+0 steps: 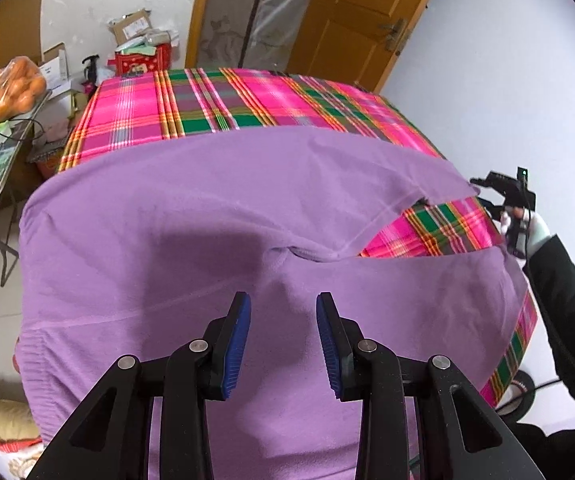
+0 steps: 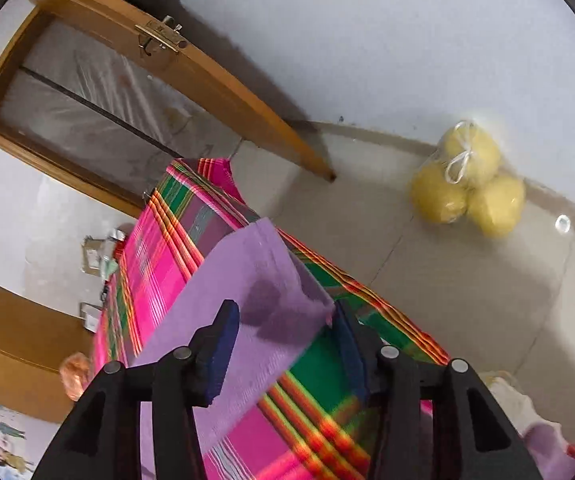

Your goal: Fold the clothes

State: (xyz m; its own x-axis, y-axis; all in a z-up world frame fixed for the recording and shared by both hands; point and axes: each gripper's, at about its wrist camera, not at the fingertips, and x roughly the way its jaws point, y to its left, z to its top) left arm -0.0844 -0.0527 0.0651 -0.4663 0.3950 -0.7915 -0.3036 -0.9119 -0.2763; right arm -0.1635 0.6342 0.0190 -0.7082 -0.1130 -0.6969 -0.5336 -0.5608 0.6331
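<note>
A purple long-sleeved garment (image 1: 207,216) lies spread over a table covered with a pink plaid cloth (image 1: 247,100), and its near part hangs over the front edge. My left gripper (image 1: 283,300) hovers above the garment near a crease, its blue pads apart with no cloth pinched. At the table's right edge a gloved hand in a black sleeve holds my right gripper (image 1: 501,204). In the right wrist view a purple strip of the garment (image 2: 247,280) lies on the plaid cloth (image 2: 155,264). Its end lies between the wide-apart fingers of my right gripper (image 2: 285,308), and the pads do not press on it.
A bag of oranges (image 1: 11,88) sits on a folding side table at the left. Cardboard boxes and a red box (image 1: 139,56) stand behind the table. A wooden door (image 1: 359,12) is at the back. A bag of yellow fruit (image 2: 467,188) lies on the floor by the wall.
</note>
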